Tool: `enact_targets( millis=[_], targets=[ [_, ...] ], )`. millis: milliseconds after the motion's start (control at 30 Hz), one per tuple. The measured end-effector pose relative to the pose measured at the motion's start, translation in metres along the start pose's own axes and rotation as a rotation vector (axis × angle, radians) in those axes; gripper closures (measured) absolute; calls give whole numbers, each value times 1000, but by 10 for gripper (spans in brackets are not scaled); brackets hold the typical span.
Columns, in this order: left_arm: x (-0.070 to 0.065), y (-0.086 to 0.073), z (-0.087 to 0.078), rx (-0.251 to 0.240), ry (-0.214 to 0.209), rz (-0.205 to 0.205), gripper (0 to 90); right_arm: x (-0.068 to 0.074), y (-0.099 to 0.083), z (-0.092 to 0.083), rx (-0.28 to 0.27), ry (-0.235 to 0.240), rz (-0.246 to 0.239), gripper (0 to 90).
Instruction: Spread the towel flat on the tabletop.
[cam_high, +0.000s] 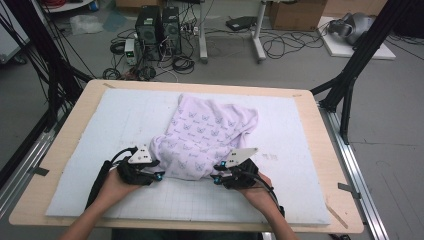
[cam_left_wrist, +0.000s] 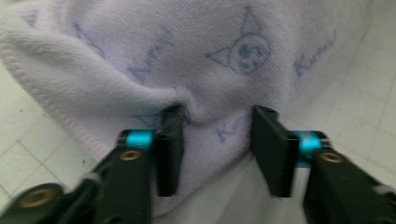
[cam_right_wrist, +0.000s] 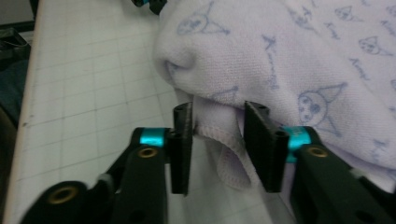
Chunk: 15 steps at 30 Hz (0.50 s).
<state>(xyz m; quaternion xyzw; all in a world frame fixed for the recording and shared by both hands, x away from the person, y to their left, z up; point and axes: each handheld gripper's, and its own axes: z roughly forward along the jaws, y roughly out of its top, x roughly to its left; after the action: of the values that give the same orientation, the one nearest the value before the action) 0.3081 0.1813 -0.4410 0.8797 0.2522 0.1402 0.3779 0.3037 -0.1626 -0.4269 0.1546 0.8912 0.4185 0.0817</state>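
So I've got this pale lilac towel (cam_high: 207, 137) with the little blue cat-face print lying bunched up in the middle of the white grid mat (cam_high: 100, 130), and both my grippers sit at its near edge. My left gripper (cam_high: 159, 176) is at the near-left corner; in the left gripper view the jaws stand apart with a fold of the cloth (cam_left_wrist: 205, 74) humped up between them, the left pad against the fabric, the right one just beside it, so not really a pinch. My right gripper (cam_high: 216, 179) is at the near-right corner, jaws also parted, with the stitched hem (cam_right_wrist: 224, 140) hanging loose in the gap. The rest of the towel runs away toward the far side.
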Motion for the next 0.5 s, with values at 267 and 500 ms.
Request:
enact_targets(
  millis=[267, 500],
  targets=[
    [-3, 6, -21, -42, -3, -1, 847, 0, 3, -19, -42, -1, -24, 851],
    [-2, 24, -77, -162, 15, -20, 850, 3, 13, -56, -97, -22, -37, 851]
  ],
)
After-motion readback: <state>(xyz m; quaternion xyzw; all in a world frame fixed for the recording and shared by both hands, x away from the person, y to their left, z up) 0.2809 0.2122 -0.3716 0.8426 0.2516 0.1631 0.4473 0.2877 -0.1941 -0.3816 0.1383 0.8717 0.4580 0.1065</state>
